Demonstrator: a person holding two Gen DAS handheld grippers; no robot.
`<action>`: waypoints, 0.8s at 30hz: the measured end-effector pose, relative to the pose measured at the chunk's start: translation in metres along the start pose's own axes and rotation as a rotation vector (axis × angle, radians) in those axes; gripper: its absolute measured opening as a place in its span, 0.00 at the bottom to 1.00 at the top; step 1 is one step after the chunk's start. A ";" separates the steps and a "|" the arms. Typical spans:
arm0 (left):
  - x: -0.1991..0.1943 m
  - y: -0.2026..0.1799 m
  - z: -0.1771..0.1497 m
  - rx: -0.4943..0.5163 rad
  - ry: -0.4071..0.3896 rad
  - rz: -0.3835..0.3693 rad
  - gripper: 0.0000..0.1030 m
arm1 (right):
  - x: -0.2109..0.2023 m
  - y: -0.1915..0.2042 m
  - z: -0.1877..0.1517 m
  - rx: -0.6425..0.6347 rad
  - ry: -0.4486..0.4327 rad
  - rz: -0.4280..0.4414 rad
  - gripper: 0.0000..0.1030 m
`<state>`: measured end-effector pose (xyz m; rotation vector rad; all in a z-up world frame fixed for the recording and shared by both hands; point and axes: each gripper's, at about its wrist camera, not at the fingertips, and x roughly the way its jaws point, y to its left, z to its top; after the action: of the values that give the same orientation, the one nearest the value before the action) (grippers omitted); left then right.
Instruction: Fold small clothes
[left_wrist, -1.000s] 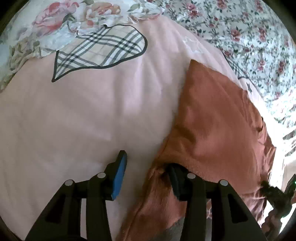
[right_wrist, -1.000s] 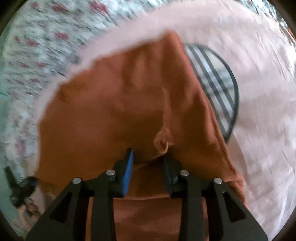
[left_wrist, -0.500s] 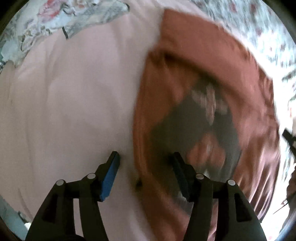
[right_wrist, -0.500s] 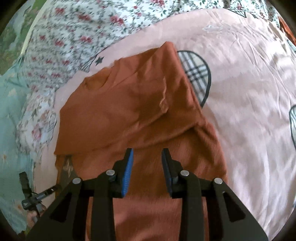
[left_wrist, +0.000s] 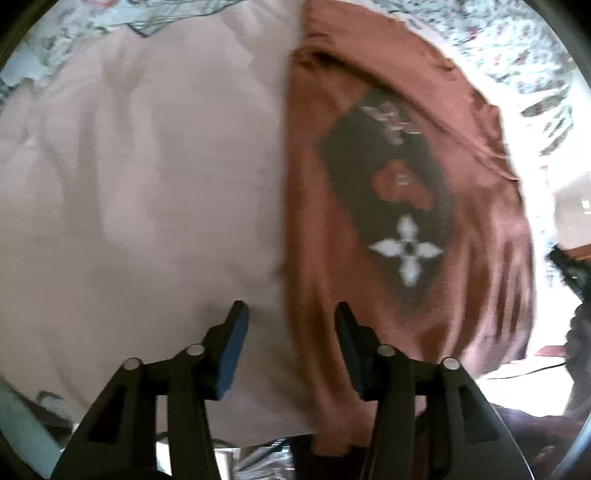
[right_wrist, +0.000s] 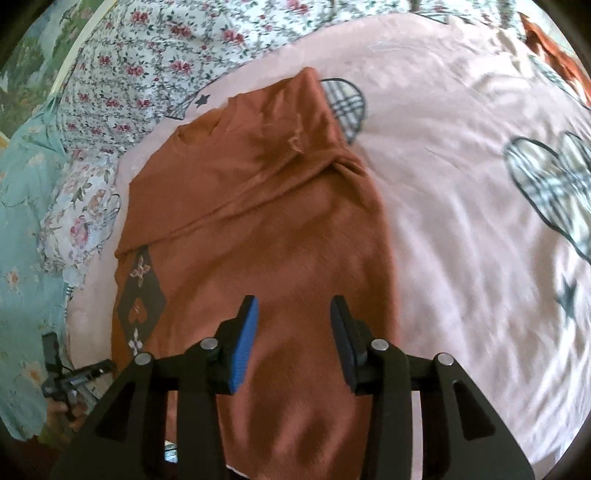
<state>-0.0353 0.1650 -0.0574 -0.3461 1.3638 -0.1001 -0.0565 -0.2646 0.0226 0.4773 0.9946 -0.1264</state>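
Both my left gripper and right gripper gape wide, holding nothing, above the rust-orange knit shirt lying on the pink bedsheet.

A big bed fills both views. On top lies a soft pink sheet with many small wrinkles. The sheet has checked heart shapes with dark edges and little dark stars on it. Behind the pink sheet there is a white cloth with small red flowers. At the left side sits a pale blue-green cloth with flowers. Bright daylight falls on the bed, and in the left view the far right edge glows almost white.
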 end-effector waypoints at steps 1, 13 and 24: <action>0.002 -0.002 0.002 0.009 0.008 -0.015 0.59 | -0.002 -0.004 -0.003 0.012 -0.001 0.001 0.41; 0.018 -0.013 -0.046 0.155 0.034 -0.165 0.53 | -0.010 -0.071 -0.088 0.194 0.086 0.087 0.41; 0.023 0.008 -0.039 0.122 0.039 -0.233 0.09 | 0.019 -0.071 -0.115 0.228 0.100 0.265 0.06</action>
<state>-0.0695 0.1591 -0.0876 -0.4006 1.3454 -0.3833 -0.1583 -0.2752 -0.0684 0.8264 1.0104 0.0233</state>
